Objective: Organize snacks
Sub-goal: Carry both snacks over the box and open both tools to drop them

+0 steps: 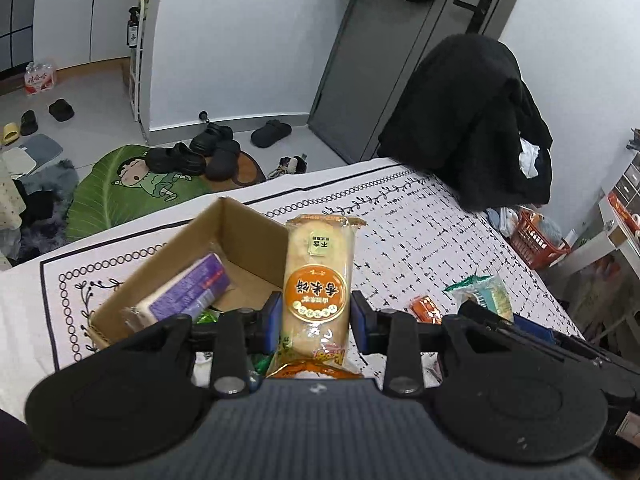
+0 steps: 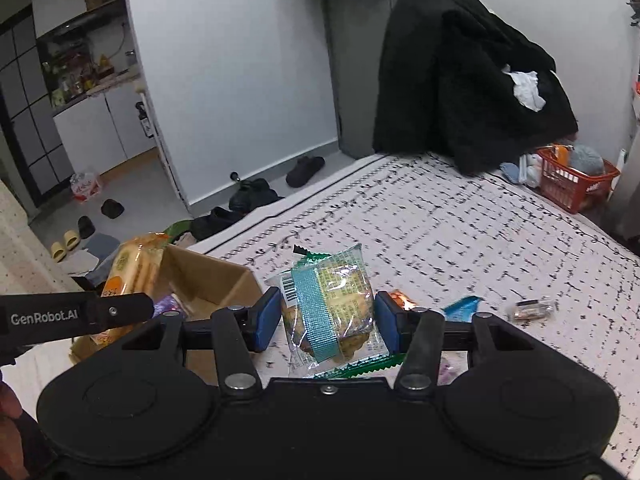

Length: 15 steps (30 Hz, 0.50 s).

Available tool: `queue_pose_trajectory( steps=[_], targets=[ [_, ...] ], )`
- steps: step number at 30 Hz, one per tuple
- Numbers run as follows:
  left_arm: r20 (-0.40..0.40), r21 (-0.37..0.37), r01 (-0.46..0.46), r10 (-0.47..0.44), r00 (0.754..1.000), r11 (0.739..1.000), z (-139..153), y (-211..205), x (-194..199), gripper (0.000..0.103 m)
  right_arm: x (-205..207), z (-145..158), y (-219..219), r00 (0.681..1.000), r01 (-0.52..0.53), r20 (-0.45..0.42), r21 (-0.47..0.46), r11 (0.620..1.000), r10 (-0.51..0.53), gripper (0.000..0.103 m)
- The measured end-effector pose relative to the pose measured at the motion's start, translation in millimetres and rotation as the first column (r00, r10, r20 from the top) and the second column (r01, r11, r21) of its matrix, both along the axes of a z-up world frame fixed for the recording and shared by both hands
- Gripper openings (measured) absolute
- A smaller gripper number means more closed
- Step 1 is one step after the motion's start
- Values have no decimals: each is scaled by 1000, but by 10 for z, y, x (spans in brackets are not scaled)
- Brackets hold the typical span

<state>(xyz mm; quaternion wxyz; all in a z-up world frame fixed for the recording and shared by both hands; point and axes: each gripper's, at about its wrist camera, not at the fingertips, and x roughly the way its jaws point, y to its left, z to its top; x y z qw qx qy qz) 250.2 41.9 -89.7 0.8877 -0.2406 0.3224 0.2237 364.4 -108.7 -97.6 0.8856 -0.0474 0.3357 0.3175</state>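
Observation:
My left gripper is shut on a long rice cracker packet with an orange round label, held upright over the right edge of an open cardboard box. Inside the box a purple packet leans against the left wall. In the right wrist view my right gripper is shut on a clear cookie packet with a teal stripe and green edges, just right of the box. There the left gripper and its rice cracker packet show at the left.
The box stands on a table under a white patterned cloth. Small loose snacks lie on it: an orange one, a blue packet and a clear wrapper. A black coat hangs at the far edge, with a red basket beyond.

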Motion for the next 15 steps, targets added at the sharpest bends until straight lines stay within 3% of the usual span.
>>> queue_pose_trajectory(
  steps=[15],
  targets=[
    [6, -51, -38, 38, 999, 998, 43, 551, -169, 34, -169, -58, 482, 1000, -15, -23, 48, 999, 16, 50]
  ],
)
